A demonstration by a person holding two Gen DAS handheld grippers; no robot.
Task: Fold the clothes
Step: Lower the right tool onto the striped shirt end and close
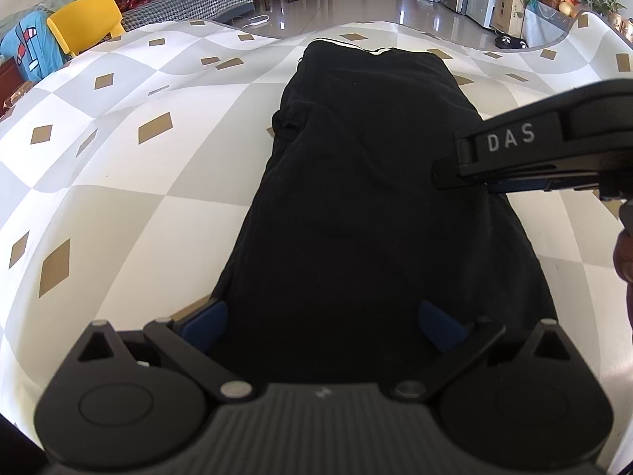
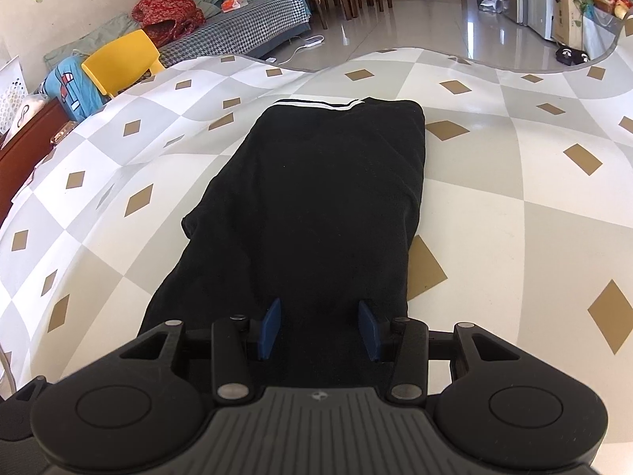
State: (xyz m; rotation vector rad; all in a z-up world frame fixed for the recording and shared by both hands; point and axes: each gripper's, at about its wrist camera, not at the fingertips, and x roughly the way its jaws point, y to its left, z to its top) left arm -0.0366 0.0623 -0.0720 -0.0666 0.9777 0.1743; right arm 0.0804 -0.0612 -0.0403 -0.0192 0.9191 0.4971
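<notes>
A black garment [image 1: 356, 206] folded into a long narrow strip lies on the checkered tablecloth, its white-striped hem at the far end [image 2: 316, 105]. My left gripper [image 1: 322, 326] is open wide over the near end of the garment, blue pads [image 1: 205, 324] on either side. My right gripper [image 2: 320, 330] is open over the near end too, with black cloth between its blue pads [image 2: 269, 328]. The right gripper also shows from the side in the left wrist view [image 1: 514, 158], above the garment's right edge.
The table [image 2: 514, 198] carries a white and grey checkered cloth with gold diamonds. A yellow chair [image 2: 118, 59] stands at the far left edge. A sofa with clothes [image 2: 237, 27], dining chairs and a fridge lie beyond.
</notes>
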